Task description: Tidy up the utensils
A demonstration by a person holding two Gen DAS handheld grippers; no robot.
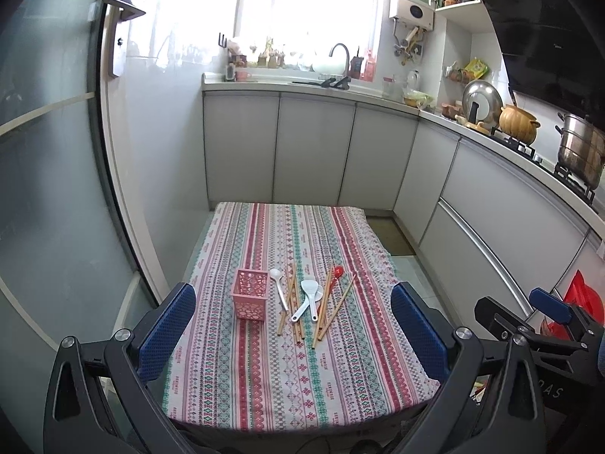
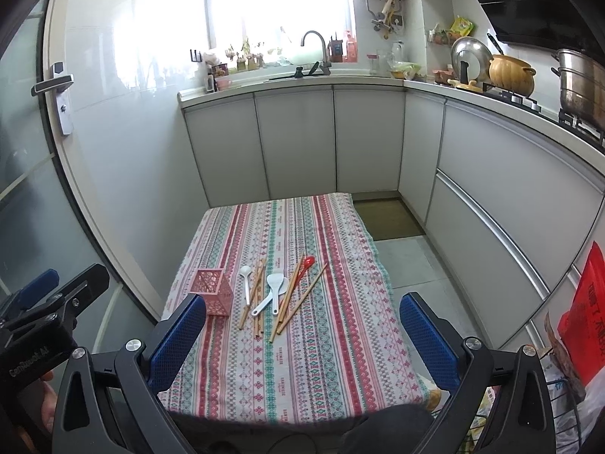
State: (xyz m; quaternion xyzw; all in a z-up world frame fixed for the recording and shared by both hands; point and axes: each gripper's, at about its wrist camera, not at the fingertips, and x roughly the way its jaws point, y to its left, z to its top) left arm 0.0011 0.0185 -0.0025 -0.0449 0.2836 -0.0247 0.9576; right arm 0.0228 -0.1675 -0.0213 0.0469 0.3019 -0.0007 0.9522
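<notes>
A pink perforated holder (image 1: pixel 250 294) (image 2: pixel 212 291) stands upright and looks empty on the striped tablecloth (image 1: pixel 302 378) (image 2: pixel 302 359). To its right lie a small white spoon (image 1: pixel 278 287) (image 2: pixel 246 282), two pale rice paddles (image 1: pixel 308 297) (image 2: pixel 273 293), a red spoon (image 1: pixel 332 280) (image 2: pixel 302 268) and several wooden chopsticks (image 1: pixel 336 308) (image 2: pixel 298 302), loosely crossed. My left gripper (image 1: pixel 293 323) is open and empty, above the table's near part. My right gripper (image 2: pixel 302 331) is open and empty, to the right of the left one.
White cabinets (image 1: pixel 314 151) with a sink counter stand behind the table and run along the right, with pots on a stove (image 1: pixel 578 151). A glass door (image 1: pixel 49 189) is on the left. A red bag (image 2: pixel 586 325) hangs at the right.
</notes>
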